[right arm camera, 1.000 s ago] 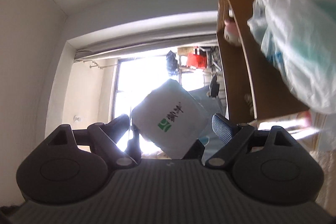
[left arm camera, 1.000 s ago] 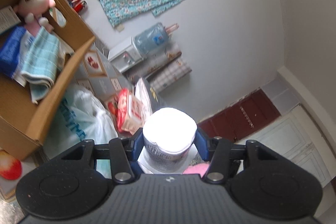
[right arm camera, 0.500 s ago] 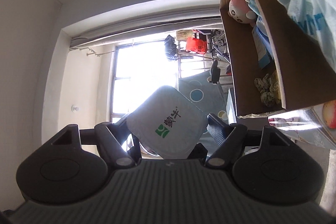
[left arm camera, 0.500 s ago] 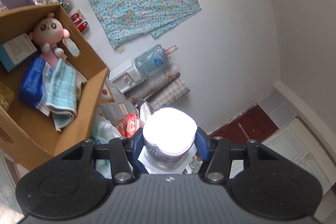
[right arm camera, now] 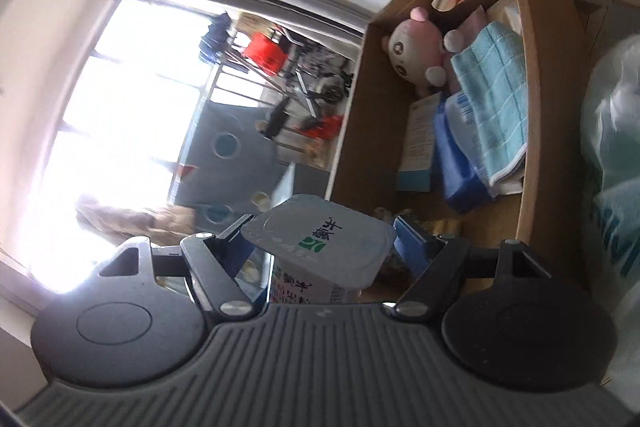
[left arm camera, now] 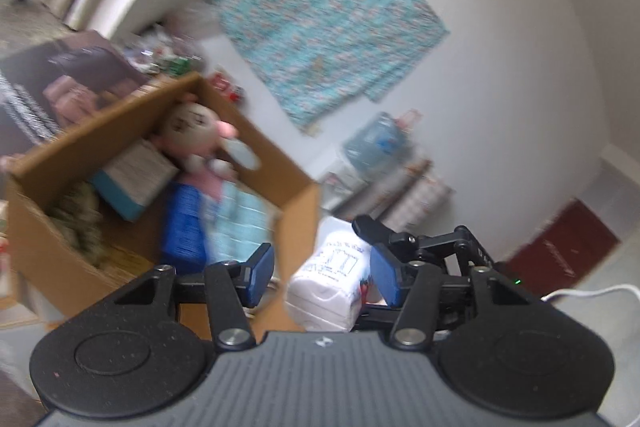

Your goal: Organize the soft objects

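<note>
Left gripper: In the left wrist view our left gripper has its jaws about half apart. A white pack lies tilted between the blue pads, close against the right-hand pad, with a clear gap at the left-hand one. We cannot tell whether it is gripped.
Change, left: A second ago the pack filled the gap between the pads, with its bright round top towards us.
Right gripper: In the right wrist view our right gripper is clamped on a yogurt cup, lid towards the lens, at lower centre. Its jaws have just been closing on the cup.
Change, right: The cup's lid was tipped on a corner before and now sits nearly flat.
Cardboard box: The cardboard box has swung from the upper left to centre left in the left view. In the right view it fills the right half, and we look straight into it.
Contents: A pink plush toy, a blue towel and some packets lie inside. All are blurred in the left view.
Newly in frame: The right gripper's black linkage shows at right centre of the left view.
</note>
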A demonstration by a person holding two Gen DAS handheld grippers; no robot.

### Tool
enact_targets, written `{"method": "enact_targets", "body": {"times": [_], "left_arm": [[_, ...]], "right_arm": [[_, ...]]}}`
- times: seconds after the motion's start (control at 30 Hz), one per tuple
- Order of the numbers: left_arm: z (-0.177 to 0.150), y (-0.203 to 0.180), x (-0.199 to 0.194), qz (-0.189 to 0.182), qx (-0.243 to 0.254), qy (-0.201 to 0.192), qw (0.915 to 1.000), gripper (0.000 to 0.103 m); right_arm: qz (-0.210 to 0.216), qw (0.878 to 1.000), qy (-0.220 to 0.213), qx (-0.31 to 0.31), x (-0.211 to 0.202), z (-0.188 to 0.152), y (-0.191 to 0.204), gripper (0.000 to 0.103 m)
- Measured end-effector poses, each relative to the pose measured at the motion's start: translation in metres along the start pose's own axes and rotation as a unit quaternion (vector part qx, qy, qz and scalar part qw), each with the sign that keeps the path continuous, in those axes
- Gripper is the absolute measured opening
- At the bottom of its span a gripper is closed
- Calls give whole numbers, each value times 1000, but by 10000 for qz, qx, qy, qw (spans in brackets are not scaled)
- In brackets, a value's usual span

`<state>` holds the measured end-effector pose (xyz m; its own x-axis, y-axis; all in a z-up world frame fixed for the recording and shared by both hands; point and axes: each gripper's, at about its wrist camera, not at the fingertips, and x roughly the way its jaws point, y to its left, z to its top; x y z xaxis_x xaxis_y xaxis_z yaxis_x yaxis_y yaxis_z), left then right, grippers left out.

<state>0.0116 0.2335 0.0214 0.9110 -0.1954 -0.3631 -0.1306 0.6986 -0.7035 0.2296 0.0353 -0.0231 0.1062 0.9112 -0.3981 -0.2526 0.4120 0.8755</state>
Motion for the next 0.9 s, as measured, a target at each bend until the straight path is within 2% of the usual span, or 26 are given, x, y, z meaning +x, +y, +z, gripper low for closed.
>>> {"method": "enact_targets", "body": {"times": [0.2,0.33,0.43,0.5,0.63,0.77,0.9], "left_arm": [[15,24,-17,641,-11,-381,9972,53],[23,26,-29,958,128,-598,9935,53],[28,30,-34,1058,104,-648,9922,53],[29,36,-34,1121,35,-679,9914,53],[31,46,-34,1235,-64,-683,9900,53],[33,52,-37,1299,-77,-679,9892,53],[36,53,-41,1320,-99,-737,9885,53]], "right_arm": [[-932,9902,299,-995,45,29,29,74],[-1471,9745,597,-1585,88,37,42,74],[-1733,9626,884,-1886,123,37,45,74],[-1975,9508,1074,-2134,143,34,43,74],[-2596,9171,1317,-2724,168,24,39,74],[-2774,9024,1538,-2915,167,22,49,74],[-3019,8795,1686,-3269,174,18,57,74]]}}
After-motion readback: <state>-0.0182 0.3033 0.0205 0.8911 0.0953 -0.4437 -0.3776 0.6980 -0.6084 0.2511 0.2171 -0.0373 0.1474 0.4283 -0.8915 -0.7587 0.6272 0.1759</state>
